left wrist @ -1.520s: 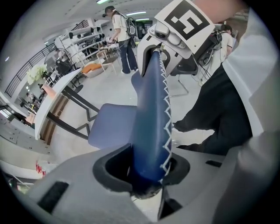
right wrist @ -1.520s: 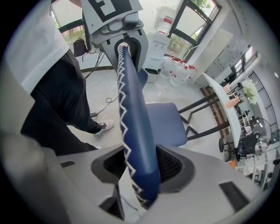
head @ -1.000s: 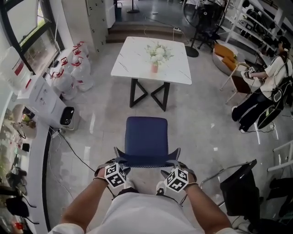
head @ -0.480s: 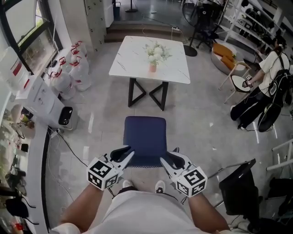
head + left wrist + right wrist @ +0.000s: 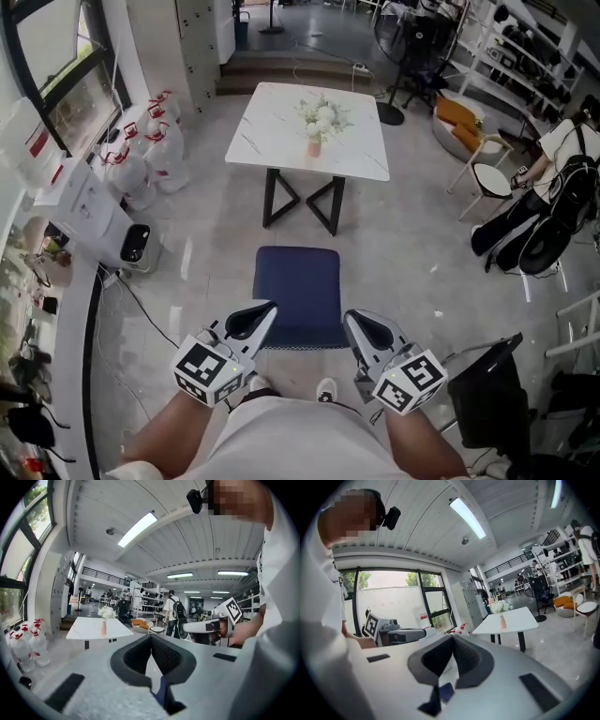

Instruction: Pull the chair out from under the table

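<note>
The blue chair (image 5: pixel 298 291) stands on the floor, apart from the white marble table (image 5: pixel 281 131), which bears a vase of white flowers (image 5: pixel 316 122). My left gripper (image 5: pixel 258 316) and right gripper (image 5: pixel 356 323) hover side by side above the chair's near edge, touching nothing. Both sets of jaws have just been closing with nothing between them. In the left gripper view the gripper (image 5: pixel 151 637) is shut and empty, as is the gripper (image 5: pixel 452 637) in the right gripper view. A sliver of blue seat (image 5: pixel 162 693) shows below the pads.
Clear bags with red caps (image 5: pixel 141 150) and a white appliance (image 5: pixel 103 220) line the left wall, and a cable lies on the floor there. A black stand (image 5: pixel 487 384) is close at the right. A seated person (image 5: pixel 562 178) and a round stool (image 5: pixel 494 178) are at the far right.
Both grippers have left the chair's backrest, risen and levelled out, and their jaws have gone from open to shut. The chair has stayed in place.
</note>
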Demonstrator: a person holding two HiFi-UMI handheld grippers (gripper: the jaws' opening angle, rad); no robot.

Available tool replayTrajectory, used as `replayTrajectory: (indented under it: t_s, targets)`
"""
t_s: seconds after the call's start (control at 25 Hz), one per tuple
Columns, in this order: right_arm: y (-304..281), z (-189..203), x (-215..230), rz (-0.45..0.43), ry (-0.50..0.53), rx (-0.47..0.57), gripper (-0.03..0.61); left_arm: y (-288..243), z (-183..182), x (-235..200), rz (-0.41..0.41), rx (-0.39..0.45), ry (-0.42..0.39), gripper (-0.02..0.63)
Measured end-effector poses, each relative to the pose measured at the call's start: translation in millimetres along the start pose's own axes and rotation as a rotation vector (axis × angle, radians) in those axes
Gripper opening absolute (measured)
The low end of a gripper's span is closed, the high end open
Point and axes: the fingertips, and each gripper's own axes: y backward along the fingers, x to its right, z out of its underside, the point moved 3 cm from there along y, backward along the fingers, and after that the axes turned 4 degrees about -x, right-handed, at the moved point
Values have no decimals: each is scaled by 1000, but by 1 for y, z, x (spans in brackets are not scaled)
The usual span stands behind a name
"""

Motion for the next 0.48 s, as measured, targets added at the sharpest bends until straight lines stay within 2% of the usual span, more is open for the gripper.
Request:
replayTrajectory:
  t_s: [0.16, 0.36, 0.48]
  targets:
    - [8, -2, 2, 11, -5, 31, 6, 0, 1, 3, -18, -17, -58, 9]
    - [10, 8, 11, 42, -69, 24, 5, 2, 10, -1, -40, -54, -116, 9]
    - [11, 15, 12, 63, -37, 4, 5, 3, 15, -1, -48, -64, -109, 9]
